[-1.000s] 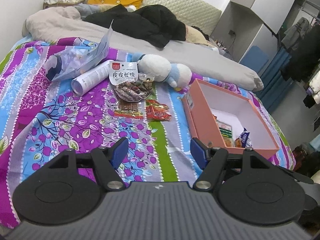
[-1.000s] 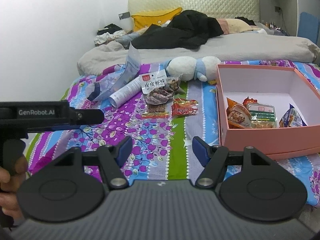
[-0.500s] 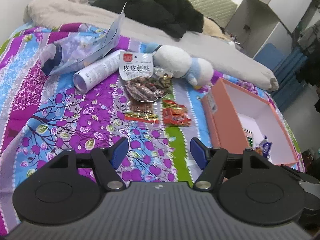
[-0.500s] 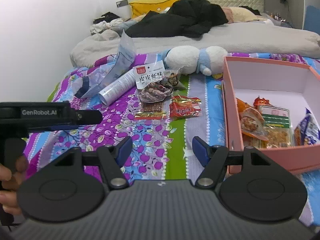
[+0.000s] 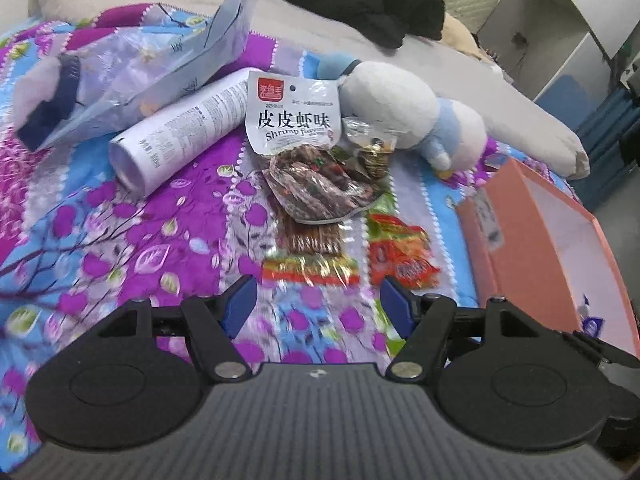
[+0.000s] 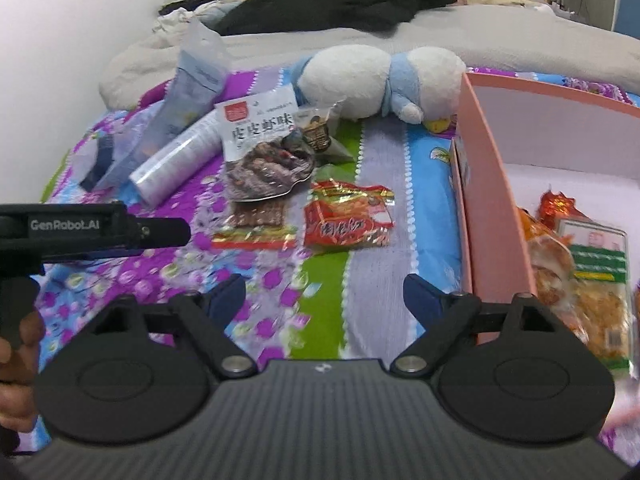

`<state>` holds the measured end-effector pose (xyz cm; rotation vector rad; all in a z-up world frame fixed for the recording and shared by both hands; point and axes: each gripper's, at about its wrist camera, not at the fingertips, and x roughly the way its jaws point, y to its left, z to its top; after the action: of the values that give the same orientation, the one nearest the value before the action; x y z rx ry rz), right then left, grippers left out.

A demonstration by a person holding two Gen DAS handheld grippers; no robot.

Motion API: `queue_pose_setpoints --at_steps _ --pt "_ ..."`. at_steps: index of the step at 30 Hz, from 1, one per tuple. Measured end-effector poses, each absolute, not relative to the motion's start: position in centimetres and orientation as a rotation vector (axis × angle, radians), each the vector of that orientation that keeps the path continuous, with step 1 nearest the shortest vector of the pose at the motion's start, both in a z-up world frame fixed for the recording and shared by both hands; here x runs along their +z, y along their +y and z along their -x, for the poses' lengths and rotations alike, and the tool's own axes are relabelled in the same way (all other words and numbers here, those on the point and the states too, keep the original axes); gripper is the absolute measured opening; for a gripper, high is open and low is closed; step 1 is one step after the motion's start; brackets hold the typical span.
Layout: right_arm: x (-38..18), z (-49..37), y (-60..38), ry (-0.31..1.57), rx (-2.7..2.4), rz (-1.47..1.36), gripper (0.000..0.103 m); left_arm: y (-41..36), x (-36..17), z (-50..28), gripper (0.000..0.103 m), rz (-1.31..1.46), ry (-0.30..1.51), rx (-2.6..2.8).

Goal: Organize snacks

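Both claws hang over the near part of the bed (image 5: 120,216), each with nothing in it. The left claw (image 5: 318,304) has its jaws apart with nothing between them. The right claw (image 6: 324,300) stands wider; its jaws have just been opening, and only bedspread shows in the gap.

The loose snacks lie in a cluster on the flowered cover, left of the pink box (image 6: 492,200). Nearest are the red packet (image 6: 348,222) and, just to its left, the flat strip packet (image 5: 310,264). Beyond these sits the shrimp-flavour bag (image 5: 298,136), overlapping the strip packet's far end, with a small dark packet (image 6: 318,130) at its right and the white tube (image 5: 180,136) at its left. The box already holds several packets at its near end.

The step in hand looks like an approach to the two nearest packets. To do it well, bring each claw down over one packet only: the left over the strip packet, the right over the red one. Pinch a crimped edge, not the flat middle, since the foil will likely slip and the soft cover may bunch into the jaws. Lift the strip packet gently, as the bag lies on it.
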<state>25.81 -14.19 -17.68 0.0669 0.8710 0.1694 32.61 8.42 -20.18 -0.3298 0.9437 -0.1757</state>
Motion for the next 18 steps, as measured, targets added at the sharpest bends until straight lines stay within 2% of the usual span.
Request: queue_pose_setpoints --at_steps 12,17,18 --pt "-23.0 -33.1 -13.4 0.880 0.108 -0.013 0.087 8.9 -25.8 -40.5 0.071 0.474 0.922 -0.189" --pt "-24.8 -34.9 -13.5 0.906 0.102 -0.004 0.088 9.1 -26.9 -41.3 0.061 0.520 0.918 -0.168" --pt "-25.0 -35.1 -13.3 0.900 0.111 0.014 0.090 9.2 -26.9 -41.3 0.059 0.528 0.912 -0.157"
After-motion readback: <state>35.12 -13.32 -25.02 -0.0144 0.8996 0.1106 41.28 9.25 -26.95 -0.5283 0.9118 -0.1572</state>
